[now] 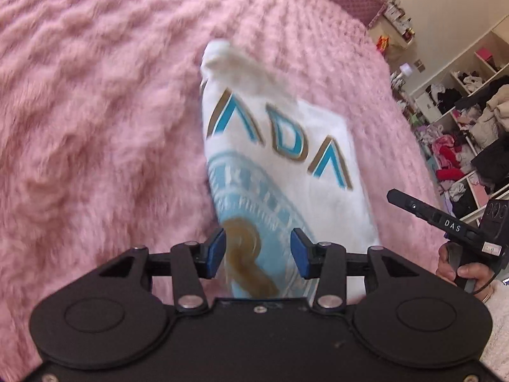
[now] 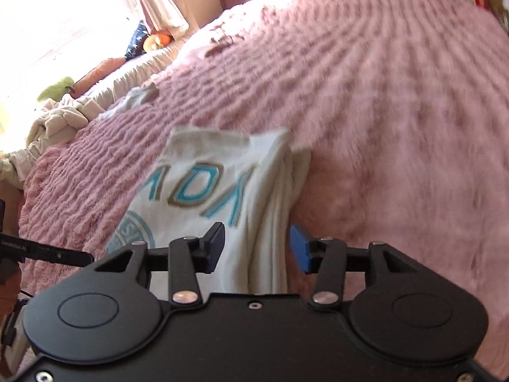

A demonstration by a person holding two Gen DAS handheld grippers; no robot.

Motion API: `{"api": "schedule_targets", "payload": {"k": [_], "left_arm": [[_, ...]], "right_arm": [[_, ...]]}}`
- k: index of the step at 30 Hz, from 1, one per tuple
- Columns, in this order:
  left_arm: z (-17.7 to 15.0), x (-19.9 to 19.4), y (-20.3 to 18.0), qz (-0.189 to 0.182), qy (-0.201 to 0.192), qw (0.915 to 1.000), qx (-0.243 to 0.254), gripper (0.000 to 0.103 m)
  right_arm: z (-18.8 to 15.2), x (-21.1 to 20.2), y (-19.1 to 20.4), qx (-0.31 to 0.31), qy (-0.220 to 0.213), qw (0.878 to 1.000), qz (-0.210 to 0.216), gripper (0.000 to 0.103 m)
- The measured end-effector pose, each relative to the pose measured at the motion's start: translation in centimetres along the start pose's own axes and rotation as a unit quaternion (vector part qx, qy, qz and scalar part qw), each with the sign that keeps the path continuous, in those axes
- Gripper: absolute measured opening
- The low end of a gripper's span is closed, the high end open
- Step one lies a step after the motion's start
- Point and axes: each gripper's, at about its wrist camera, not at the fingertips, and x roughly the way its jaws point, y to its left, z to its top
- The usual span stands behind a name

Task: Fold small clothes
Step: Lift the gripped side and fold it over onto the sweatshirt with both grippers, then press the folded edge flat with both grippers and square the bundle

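One folded white T-shirt [image 1: 280, 159] is lying on the pink fluffy blanket [image 1: 95, 127], its long axis running toward 11 o'clock. Left gripper [image 1: 258, 251] and right gripper [image 2: 257, 246] are hovering open, gripping nothing. Shelves [image 1: 470, 102] at 3 o'clock are holding clothes.

A fluffy pink bedspread [image 1: 95, 111], cluttered white shelves [image 1: 470, 102] beside it, and a sunlit window [image 2: 47, 25].

white printed shirt [image 1: 286, 159] folded, on pink blanket [image 1: 95, 127]
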Motion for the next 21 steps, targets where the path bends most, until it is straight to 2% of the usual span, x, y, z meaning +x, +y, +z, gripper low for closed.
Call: {"api": "schedule_targets", "payload": {"k": [2, 4, 5, 7, 8, 10, 11, 12, 15, 17, 19, 21], "left_arm": [[2.3, 1.1, -0.7, -0.008, -0.040, 0.9992, 0.004, 0.046], [3.9, 2.8, -1.3, -0.009, -0.064, 0.9979, 0.006, 0.047], [4.7, 4.1, -1.7, -0.005, -0.071, 0.9974, 0.005, 0.047], [6.3, 6.9, -1.8, 0.011, -0.056, 0.9983, 0.008, 0.047], [6.4, 8.1, -1.6, 0.026, -0.046, 0.9986, 0.004, 0.047], [6.2, 9.9, -1.1, 0.034, -0.032, 0.9988, 0.013, 0.048], [5.9, 10.4, -0.8, 0.034, -0.030, 0.9988, 0.017, 0.049], [5.8, 10.7, -0.5, 0.030, -0.030, 0.9990, 0.016, 0.049], [6.9, 9.9, -0.2, 0.012, -0.030, 0.9994, -0.008, 0.048], [8.3, 8.9, -0.2, -0.009, -0.052, 0.9985, -0.018, 0.048], [9.8, 8.3, -0.4, -0.005, -0.083, 0.9965, -0.012, 0.050], [11.6, 8.8, -0.4, 0.002, -0.099, 0.9950, -0.010, 0.051]], "right_arm": [[2.0, 1.6, 1.5, -0.031, -0.030, 0.999, 0.001, 0.046], [3.2, 3.9, 2.4, -0.048, -0.031, 0.998, -0.005, 0.040], [3.8, 5.4, 2.6, -0.062, -0.026, 0.998, -0.013, 0.034], [4.2, 8.0, 2.8, -0.084, -0.007, 0.996, -0.038, 0.034], [4.2, 9.2, 2.6, -0.087, 0.004, 0.995, -0.054, 0.032], [3.8, 11.0, 1.4, -0.079, 0.031, 0.993, -0.080, 0.029], [3.5, 11.7, 0.7, -0.078, 0.044, 0.992, -0.088, 0.019], [3.3, 12.0, 0.2, -0.073, 0.047, 0.992, -0.090, 0.014], [3.2, 11.1, -0.6, -0.043, 0.035, 0.996, -0.074, 0.015], [3.9, 10.0, -0.3, -0.025, 0.011, 0.998, -0.054, 0.016], [4.8, 9.5, 0.4, -0.030, -0.017, 0.998, -0.046, 0.021], [5.9, 10.2, 0.7, -0.034, -0.019, 0.998, -0.048, 0.024]]}}
